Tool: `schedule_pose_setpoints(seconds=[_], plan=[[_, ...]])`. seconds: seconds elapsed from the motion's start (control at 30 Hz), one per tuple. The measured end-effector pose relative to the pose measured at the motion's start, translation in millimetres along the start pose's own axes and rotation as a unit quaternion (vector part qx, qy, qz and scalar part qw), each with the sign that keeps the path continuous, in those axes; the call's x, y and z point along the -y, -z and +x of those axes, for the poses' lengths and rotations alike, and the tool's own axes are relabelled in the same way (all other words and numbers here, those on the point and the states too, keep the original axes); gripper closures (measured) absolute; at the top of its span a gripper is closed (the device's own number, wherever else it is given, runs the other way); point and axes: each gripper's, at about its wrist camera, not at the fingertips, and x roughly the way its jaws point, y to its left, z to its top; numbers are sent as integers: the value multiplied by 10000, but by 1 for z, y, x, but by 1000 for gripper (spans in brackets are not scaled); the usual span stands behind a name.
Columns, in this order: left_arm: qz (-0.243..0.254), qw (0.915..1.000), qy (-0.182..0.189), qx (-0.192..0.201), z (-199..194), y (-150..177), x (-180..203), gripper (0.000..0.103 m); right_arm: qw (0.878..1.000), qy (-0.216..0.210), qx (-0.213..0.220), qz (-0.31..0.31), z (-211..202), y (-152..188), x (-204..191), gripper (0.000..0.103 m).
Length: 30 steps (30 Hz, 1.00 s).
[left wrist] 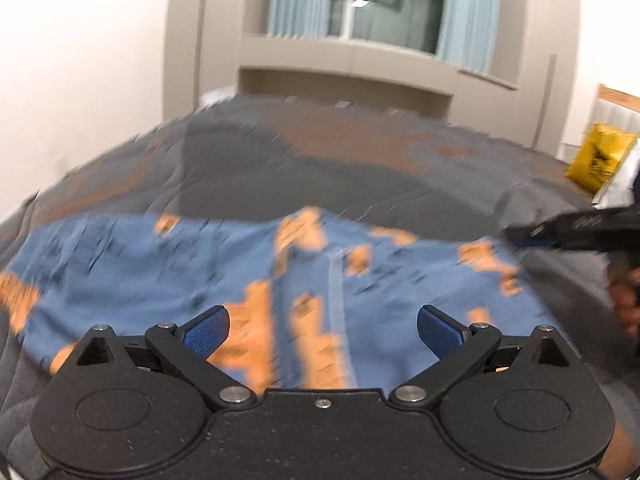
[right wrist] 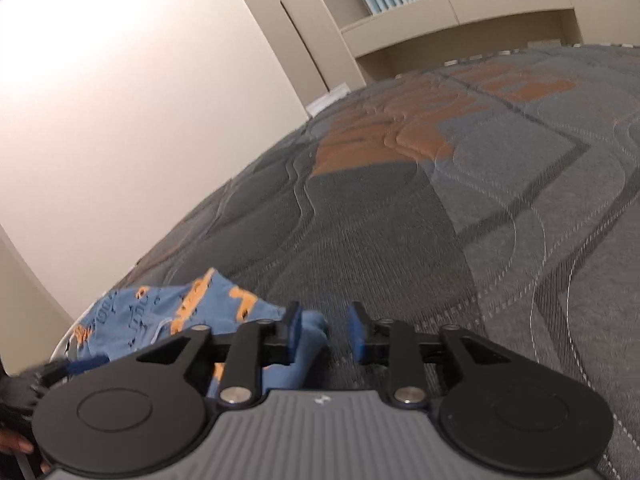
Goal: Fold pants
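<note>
I'm seeing the left tool (left wrist: 323, 328) spread wide, hovering over blue-and-orange pants (left wrist: 192, 264) lying across the lower middle of the frame on the bed (left wrist: 360, 176). Right tool (right wrist: 326, 334) is sitting partly spread, pants corner (right wrist: 308, 344) between its pads, not clamped. Yellow bag (left wrist: 598, 158) is showing far right.

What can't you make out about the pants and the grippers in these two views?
- Left wrist view: motion blur smears the pants, so folds and leg ends are unreadable.
- Left wrist view: the right gripper is blurred at the frame edge; whether it touches the cloth is unclear.
- Right wrist view: the right gripper's body hides most of the pants.
</note>
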Motion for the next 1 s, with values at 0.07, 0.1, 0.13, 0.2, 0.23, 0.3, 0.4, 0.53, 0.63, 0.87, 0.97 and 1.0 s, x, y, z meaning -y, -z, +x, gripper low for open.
schedule_pose_setpoints(seconds=[0.07,0.1,0.13,0.2,0.23,0.3,0.4,0.53,0.63,0.87,0.97,1.0], plan=[[264,9994,183,129,0,-5,22,3,9997,-179,-90,128,3,4,3,72],[385,9987,324,107,2,-7,34,3,9993,-297,-120,200,4,5,5,77],[482,9977,466,62,5,-7,44,3,9989,-374,-124,258,5,7,6,85],[731,9948,700,-120,13,-5,66,4,9987,-398,-165,260,9,9,6,98],[880,9930,743,-271,20,-1,77,5,9988,-386,-166,238,10,10,6,98],[1123,9889,733,-636,33,9,90,8,9990,-377,-97,231,10,10,4,99],[1335,9873,630,-587,37,21,93,7,9991,-350,125,178,4,5,0,99],[1280,9875,682,-625,38,22,90,6,9994,-284,187,-5,8,-4,-10,99],[1234,9880,712,-591,36,22,90,6,9998,-159,82,-28,18,-3,-10,99],[270,9973,658,-196,6,-12,32,1,9951,621,433,-640,-9,2,-41,33],[-91,9999,64,28,-16,-18,-11,1,9866,830,399,-1349,-7,15,-78,15],[-188,9997,-152,77,-23,-19,-24,1,9817,910,338,-1641,-2,21,-90,15]])
